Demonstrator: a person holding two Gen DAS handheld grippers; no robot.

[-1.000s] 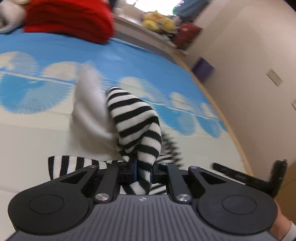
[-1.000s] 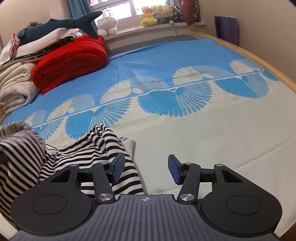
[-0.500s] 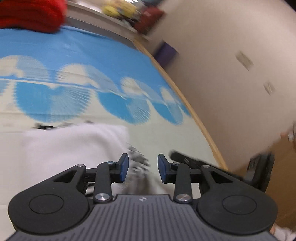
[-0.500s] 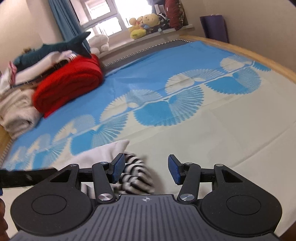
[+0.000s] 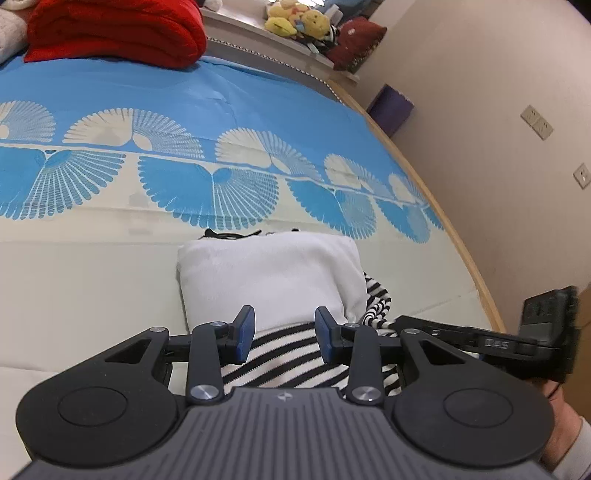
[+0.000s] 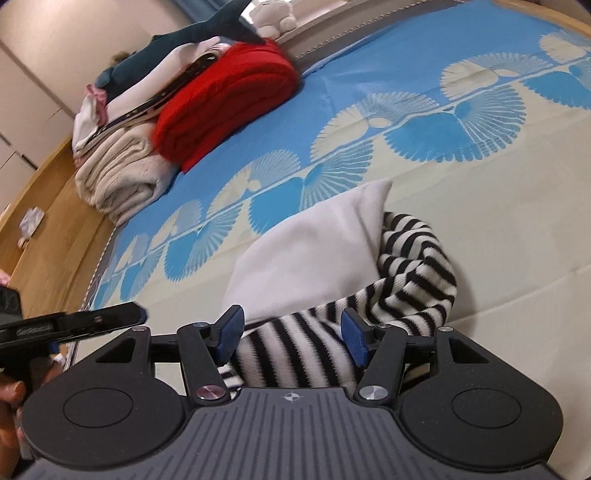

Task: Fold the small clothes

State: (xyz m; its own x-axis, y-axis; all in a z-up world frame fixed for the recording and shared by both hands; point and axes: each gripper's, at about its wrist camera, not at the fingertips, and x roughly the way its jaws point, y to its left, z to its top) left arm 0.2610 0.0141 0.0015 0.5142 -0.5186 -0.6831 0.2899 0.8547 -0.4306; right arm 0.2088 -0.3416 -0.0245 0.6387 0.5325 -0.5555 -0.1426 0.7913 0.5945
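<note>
A small black-and-white striped garment (image 5: pixel 280 354) with a white part (image 5: pixel 273 273) folded over it lies on the bed. In the left wrist view my left gripper (image 5: pixel 283 334) is open and empty, just above the striped near edge. In the right wrist view the same garment shows its white panel (image 6: pixel 314 258) and its striped part (image 6: pixel 410 273). My right gripper (image 6: pixel 291 338) is open and empty over the striped edge. The right gripper's body also shows at the right of the left wrist view (image 5: pixel 517 343), and the left gripper's body shows at the left of the right wrist view (image 6: pixel 66 325).
The bed has a blue and cream fan-patterned sheet (image 5: pixel 229 122). A folded red blanket (image 6: pixel 229 96) and a stack of beige and white linens (image 6: pixel 122 173) with a plush shark (image 6: pixel 192 33) lie at the head. Stuffed toys (image 5: pixel 299 22) sit on the sill. A wooden bed edge (image 5: pixel 476 280) runs along the wall.
My left gripper was shut on the striped garment and lifting it; it has let go and the garment now lies folded with its white side up. The right gripper stayed open.
</note>
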